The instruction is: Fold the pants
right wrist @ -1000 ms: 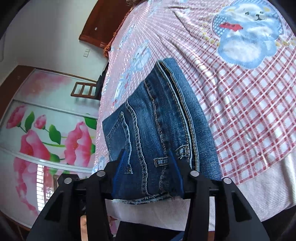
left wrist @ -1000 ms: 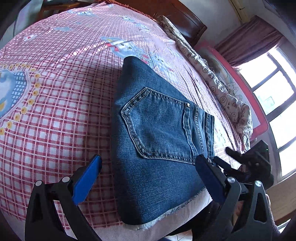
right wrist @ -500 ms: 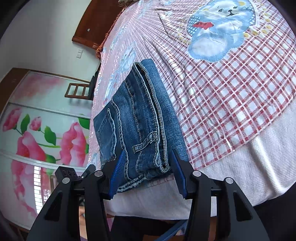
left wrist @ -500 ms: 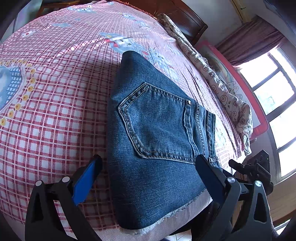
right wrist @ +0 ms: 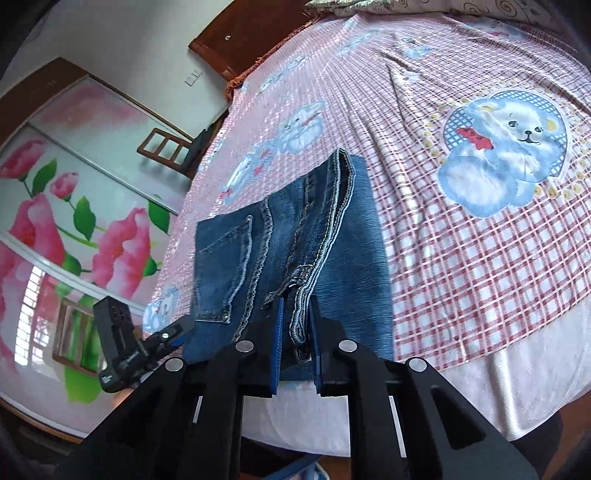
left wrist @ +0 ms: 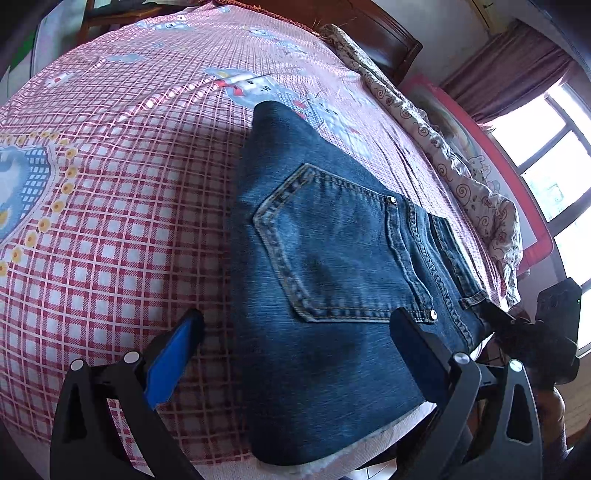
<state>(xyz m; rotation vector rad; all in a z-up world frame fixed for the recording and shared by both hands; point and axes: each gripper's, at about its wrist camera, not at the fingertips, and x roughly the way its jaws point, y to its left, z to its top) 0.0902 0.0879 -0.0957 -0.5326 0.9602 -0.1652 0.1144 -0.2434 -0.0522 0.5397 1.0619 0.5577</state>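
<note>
Folded blue denim pants (left wrist: 332,280) lie at the near edge of a bed with a red-checked sheet (left wrist: 110,240), back pocket up. My left gripper (left wrist: 295,332) is open wide, its fingers hovering on either side of the pants' near end. In the right wrist view the pants (right wrist: 288,251) lie with the waistband toward me. My right gripper (right wrist: 296,321) is shut on the waistband edge of the pants. The right gripper also shows at the far right of the left wrist view (left wrist: 532,332).
A crumpled patterned blanket (left wrist: 461,177) lies along the bed's far side by a dark wooden headboard (left wrist: 369,33). A window (left wrist: 554,155) is at the right. A floral wardrobe (right wrist: 55,221) and a wooden chair (right wrist: 166,151) stand beyond the bed.
My right gripper has closed from open onto the waistband edge of the pants. The left gripper stays open and has shifted only slightly.
</note>
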